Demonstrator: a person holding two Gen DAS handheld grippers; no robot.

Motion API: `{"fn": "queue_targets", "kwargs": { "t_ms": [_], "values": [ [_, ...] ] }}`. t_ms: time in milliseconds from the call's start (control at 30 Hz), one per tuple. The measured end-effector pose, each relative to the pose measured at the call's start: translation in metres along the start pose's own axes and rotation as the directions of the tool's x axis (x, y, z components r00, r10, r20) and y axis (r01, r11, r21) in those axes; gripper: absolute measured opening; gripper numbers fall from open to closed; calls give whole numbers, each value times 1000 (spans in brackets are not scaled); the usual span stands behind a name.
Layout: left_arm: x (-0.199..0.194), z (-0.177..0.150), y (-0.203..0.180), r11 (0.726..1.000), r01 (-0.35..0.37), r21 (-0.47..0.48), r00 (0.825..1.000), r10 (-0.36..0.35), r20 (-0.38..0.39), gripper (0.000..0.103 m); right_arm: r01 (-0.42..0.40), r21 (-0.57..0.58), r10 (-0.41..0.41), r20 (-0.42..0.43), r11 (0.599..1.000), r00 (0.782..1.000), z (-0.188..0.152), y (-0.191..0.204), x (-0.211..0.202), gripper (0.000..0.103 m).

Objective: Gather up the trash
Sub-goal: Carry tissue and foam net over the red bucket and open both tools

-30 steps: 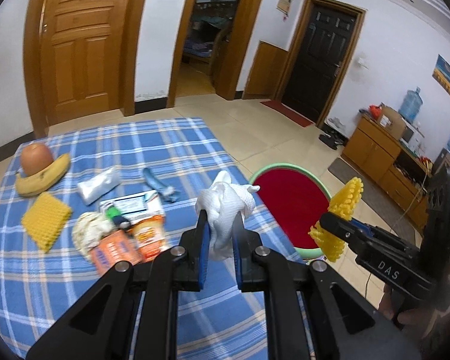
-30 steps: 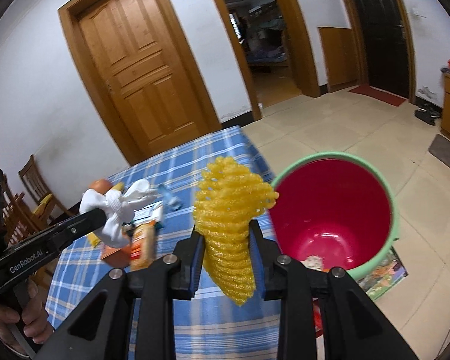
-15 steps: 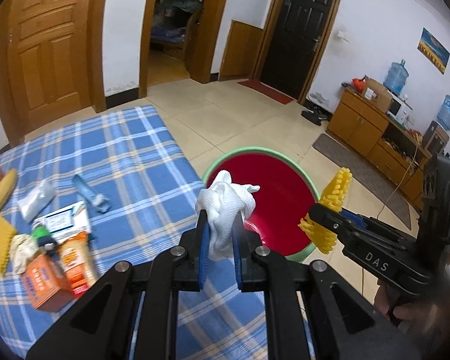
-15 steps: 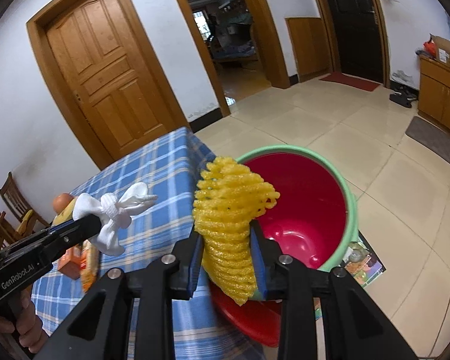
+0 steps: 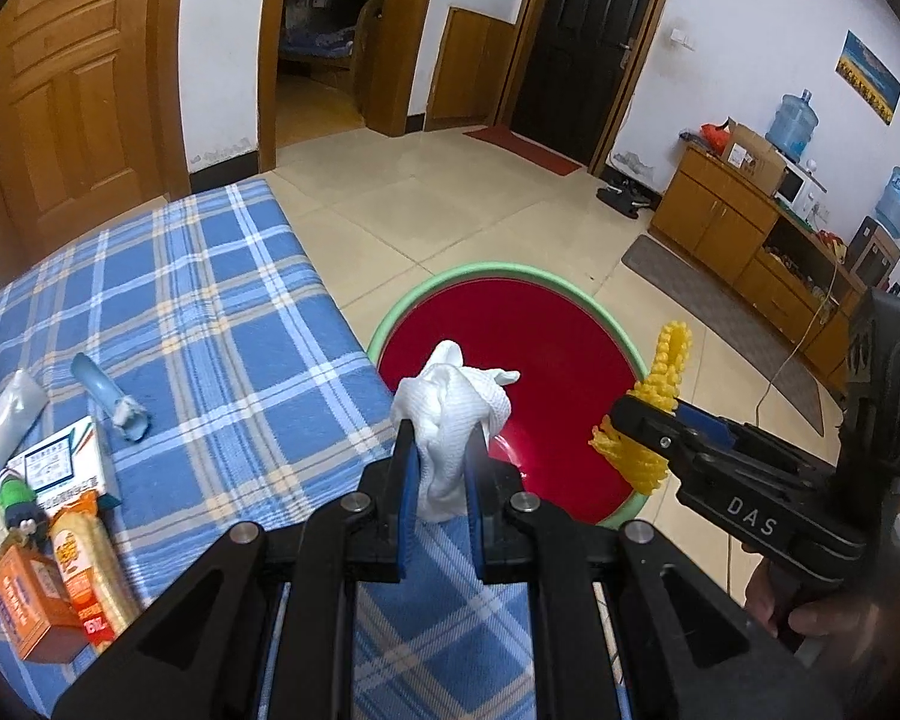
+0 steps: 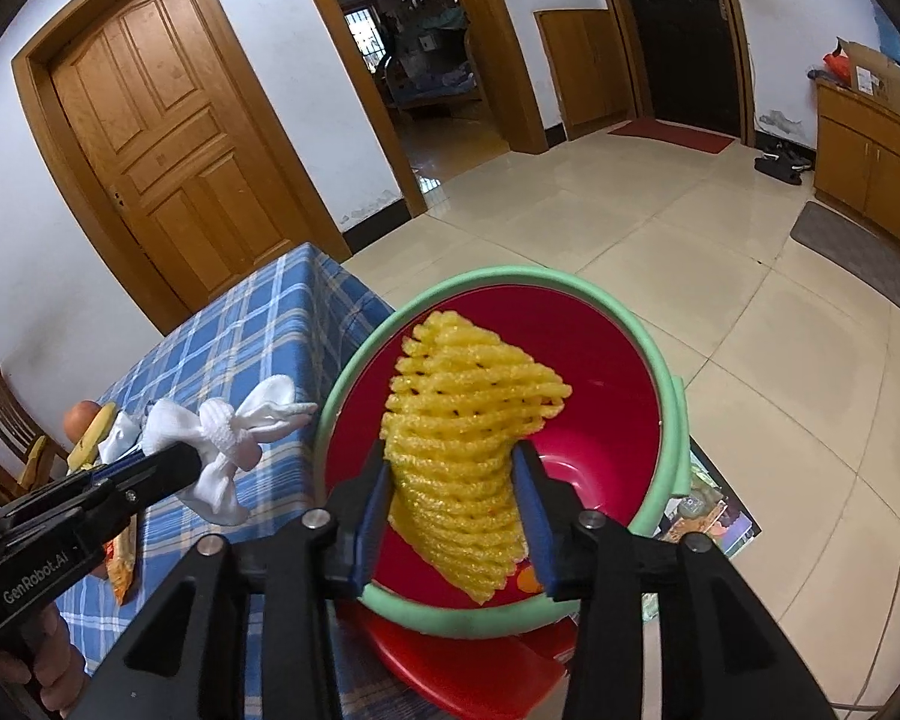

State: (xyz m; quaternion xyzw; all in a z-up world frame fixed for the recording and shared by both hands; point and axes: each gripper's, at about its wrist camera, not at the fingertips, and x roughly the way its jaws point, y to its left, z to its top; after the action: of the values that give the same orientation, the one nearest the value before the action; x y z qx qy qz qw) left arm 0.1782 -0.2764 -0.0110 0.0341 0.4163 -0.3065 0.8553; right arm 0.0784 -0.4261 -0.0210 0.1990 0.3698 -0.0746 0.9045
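My left gripper (image 5: pixel 440 450) is shut on a crumpled white tissue (image 5: pixel 453 414) at the table's right edge, beside the red bin with a green rim (image 5: pixel 450 282). My right gripper (image 6: pixel 453 468) is shut on a yellow foam net (image 6: pixel 468 420) and holds it over the bin's (image 6: pixel 666 372) opening. The tissue also shows in the right wrist view (image 6: pixel 228 438), left of the bin. The foam net shows in the left wrist view (image 5: pixel 660 414) over the bin's right rim.
The blue plaid table (image 5: pixel 210 312) holds a blue tube (image 5: pixel 108 396), a clear wrapper (image 5: pixel 9 414), a white box (image 5: pixel 60 468), snack packs (image 5: pixel 84 564) and an orange box (image 5: pixel 27 606). A banana and an orange fruit (image 6: pixel 84 420) lie at the far end. Tiled floor surrounds the bin.
Both grippers have moved right, from over the table toward the bin. The foam net is now over the bin's opening and the tissue is at the table's edge.
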Motion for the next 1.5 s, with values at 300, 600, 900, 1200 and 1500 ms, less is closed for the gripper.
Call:
{"fn": "queue_targets", "kwargs": {
  "t_ms": [300, 600, 900, 1200, 1500],
  "values": [
    [17, 3, -6, 1000, 8, 17, 1000, -7, -23, 13, 5, 27, -5, 6, 1000, 1000, 5, -11, 2, 61],
    [25, 4, -13, 999, 15, 36, 999, -13, -35, 13, 7, 45, -7, 14, 999, 1000, 6, -17, 0, 66],
    [32, 11, -18, 998, 1, 58, 1000, 0, -22, 29, 27, 72, -28, 14, 997, 1000, 4, -27, -5, 66],
    [27, 12, -11, 999, -12, 37, 1000, 12, -11, 40, 25, 83, -26, 13, 996, 1000, 0, -27, -9, 66],
    [11, 5, 0, 999, -35, 4, 999, 35, -1, 40, 7, 70, -8, 23, 998, 1000, -4, -17, -20, 66]
  ]
}}
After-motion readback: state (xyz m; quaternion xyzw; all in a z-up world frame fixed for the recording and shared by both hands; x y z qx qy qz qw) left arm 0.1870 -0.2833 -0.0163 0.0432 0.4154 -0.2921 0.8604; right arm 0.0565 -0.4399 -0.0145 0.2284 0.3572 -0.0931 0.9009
